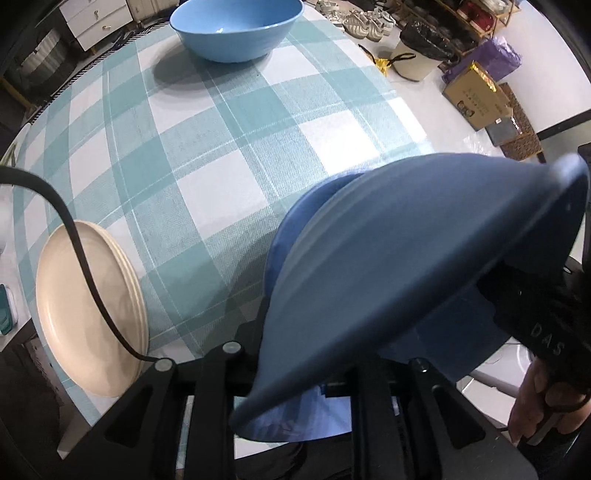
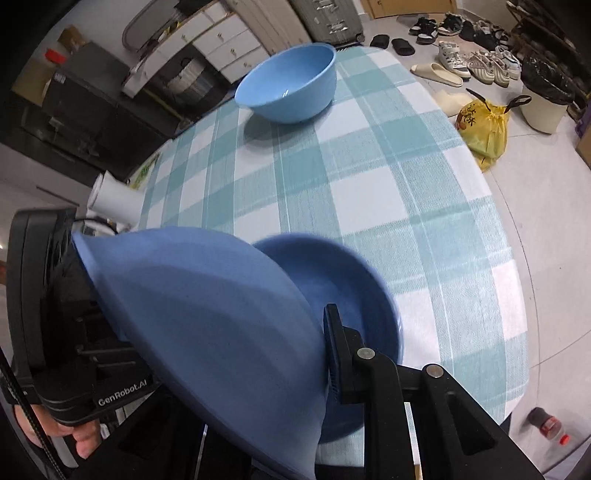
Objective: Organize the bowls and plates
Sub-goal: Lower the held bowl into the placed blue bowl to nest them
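Observation:
Both grippers hold one dark blue deep plate (image 1: 406,258) (image 2: 207,314), tilted with its underside toward the cameras. My left gripper (image 1: 314,373) is shut on its near rim, and it shows again in the right wrist view as the left gripper (image 2: 48,314). My right gripper (image 2: 321,354) is shut on the opposite rim, one pad (image 2: 332,350) pressed against it; this right gripper (image 1: 546,332) is seen at the edge of the left wrist view. Under the held plate a second dark blue plate (image 1: 295,229) (image 2: 343,288) lies on the table. A light blue bowl (image 1: 236,26) (image 2: 291,85) stands at the far side.
A stack of cream plates (image 1: 74,314) sits at the near left of the checked tablecloth (image 1: 221,147), with a black cable (image 1: 85,266) across it. A white roll (image 2: 114,199) lies by the table's left edge. On the floor are shoes (image 2: 480,62), a yellow bag (image 2: 484,125) and a bottle (image 2: 546,424).

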Motion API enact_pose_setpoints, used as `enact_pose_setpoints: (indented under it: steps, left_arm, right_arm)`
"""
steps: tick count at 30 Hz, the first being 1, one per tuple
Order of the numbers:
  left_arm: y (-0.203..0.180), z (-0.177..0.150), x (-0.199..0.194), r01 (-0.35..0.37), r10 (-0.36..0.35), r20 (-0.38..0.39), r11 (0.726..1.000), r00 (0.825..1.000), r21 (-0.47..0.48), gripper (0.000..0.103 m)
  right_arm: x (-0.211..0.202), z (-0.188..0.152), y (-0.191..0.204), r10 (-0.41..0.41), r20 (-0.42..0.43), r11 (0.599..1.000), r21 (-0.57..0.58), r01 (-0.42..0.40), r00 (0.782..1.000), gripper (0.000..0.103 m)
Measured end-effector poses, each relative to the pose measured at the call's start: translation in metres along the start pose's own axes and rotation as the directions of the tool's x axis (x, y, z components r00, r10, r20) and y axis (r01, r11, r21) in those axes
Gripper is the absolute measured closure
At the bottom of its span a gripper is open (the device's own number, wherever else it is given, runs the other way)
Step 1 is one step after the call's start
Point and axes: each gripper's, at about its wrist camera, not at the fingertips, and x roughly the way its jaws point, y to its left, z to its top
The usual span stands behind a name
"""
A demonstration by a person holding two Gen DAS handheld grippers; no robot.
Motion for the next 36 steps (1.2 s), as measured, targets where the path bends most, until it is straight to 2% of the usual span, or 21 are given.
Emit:
enact_pose_setpoints:
  steps: [11, 15, 16, 20, 25, 31, 36]
  left_arm:
    - [-0.009, -0.002, 0.003, -0.043, 0.043, -0.007, 0.999, 0.999, 0.021, 0.085]
    - [-0.015, 0.0, 0.007, -0.098, 0.099, -0.004, 0.994, 0.995, 0.043, 0.084]
    - [-0.017, 0.001, 0.008, -0.112, 0.112, -0.005, 0.992, 0.994, 0.05, 0.078]
    - [-0.018, 0.003, 0.013, -0.169, 0.169, -0.004, 0.983, 0.986, 0.065, 0.074]
    - [-0.014, 0.005, 0.024, -0.166, 0.167, -0.026, 0.984, 0.986, 0.061, 0.074]
    - [-0.005, 0.008, 0.024, -0.145, 0.145, -0.006, 0.989, 0.989, 0.02, 0.073]
    - [0.002, 0.003, 0.019, -0.131, 0.131, 0.032, 0.991, 0.991, -0.002, 0.06]
  right_arm:
    - [0.009, -0.008, -0.005, -0.009, -0.016, 1.0, 0.006, 0.009, 1.0, 0.086]
    - [0.009, -0.01, -0.011, -0.012, -0.023, 1.0, 0.016, 0.012, 1.0, 0.085]
    - [0.01, -0.011, -0.013, -0.007, -0.027, 1.0, 0.018, 0.007, 1.0, 0.085]
    - [0.007, -0.013, -0.02, -0.001, -0.019, 1.0, 0.03, 0.002, 1.0, 0.084]
    - [0.002, -0.016, -0.022, -0.027, 0.015, 1.0, 0.013, 0.026, 1.0, 0.084]
    - [-0.011, -0.019, -0.025, -0.015, 0.073, 1.0, 0.012, 0.014, 0.997, 0.084]
    - [-0.031, -0.023, -0.027, 0.003, 0.159, 1.0, 0.011, -0.005, 0.987, 0.081]
